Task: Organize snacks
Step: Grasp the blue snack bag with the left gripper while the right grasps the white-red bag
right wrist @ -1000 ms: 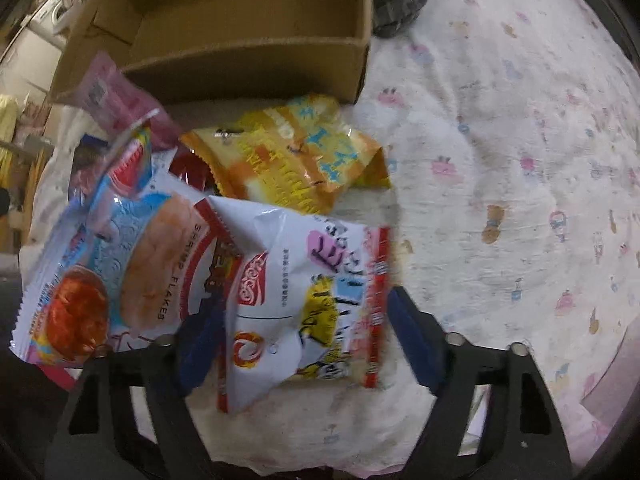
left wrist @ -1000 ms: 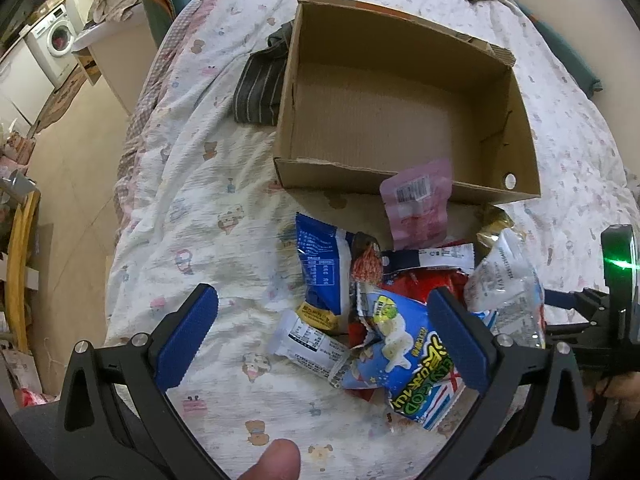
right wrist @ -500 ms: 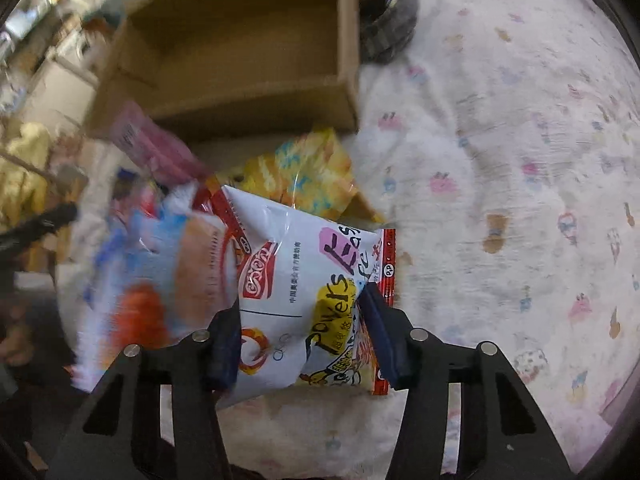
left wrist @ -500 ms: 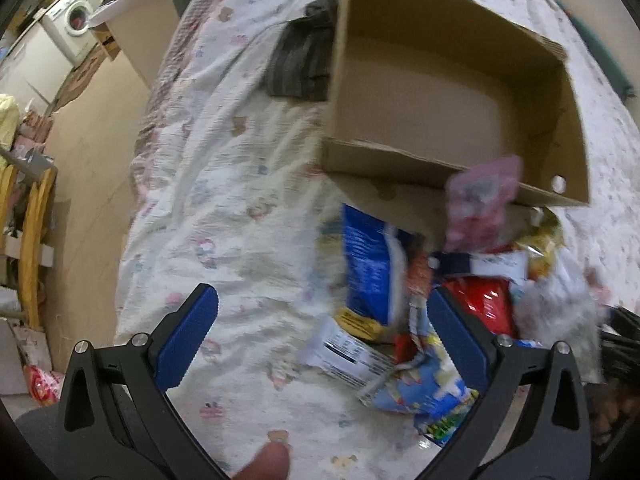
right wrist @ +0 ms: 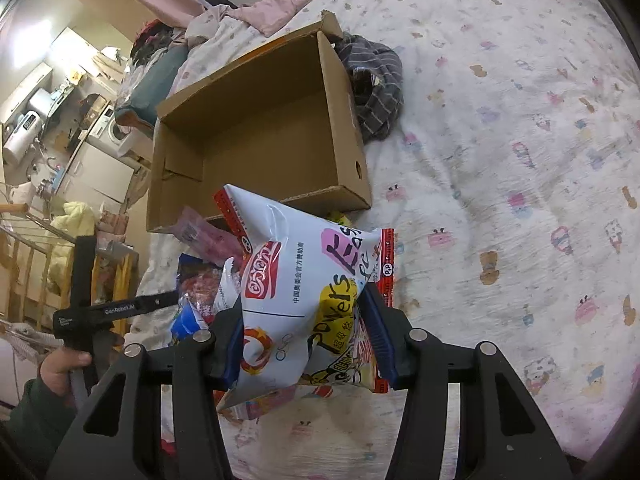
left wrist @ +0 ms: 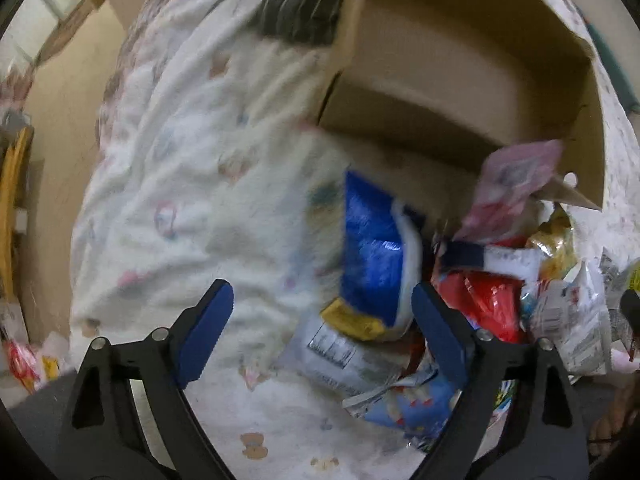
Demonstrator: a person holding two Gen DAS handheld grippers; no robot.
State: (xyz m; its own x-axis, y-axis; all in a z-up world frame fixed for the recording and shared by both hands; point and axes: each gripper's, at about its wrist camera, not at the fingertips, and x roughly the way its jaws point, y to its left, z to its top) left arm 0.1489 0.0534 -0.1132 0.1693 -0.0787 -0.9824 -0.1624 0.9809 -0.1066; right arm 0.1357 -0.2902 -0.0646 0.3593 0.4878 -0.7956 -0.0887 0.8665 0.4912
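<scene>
My right gripper (right wrist: 308, 340) is shut on a white snack bag (right wrist: 296, 280) with red and yellow print, held in the air in front of the empty cardboard box (right wrist: 264, 136). My left gripper (left wrist: 322, 334) points steeply down over the snack pile, its jaws closing. A blue bag (left wrist: 374, 256) and a white packet (left wrist: 340, 354) lie between its blue pads (left wrist: 208, 332), untouched by them. A pink packet (left wrist: 516, 184) leans on the box (left wrist: 460, 60). Red (left wrist: 488, 304) and yellow (left wrist: 556, 240) bags lie to the right.
Everything rests on a bed with a white cartoon-print sheet (right wrist: 520, 160). A dark striped garment (right wrist: 376, 88) lies against the box's far corner. The bed's edge and the floor (left wrist: 52, 92) are on the left. A hand (right wrist: 64, 364) grips the other tool's black handle.
My right gripper closed on the white bag and lifted it off the pile towards the box. My left gripper sank closer to the pile and its jaws narrowed a little.
</scene>
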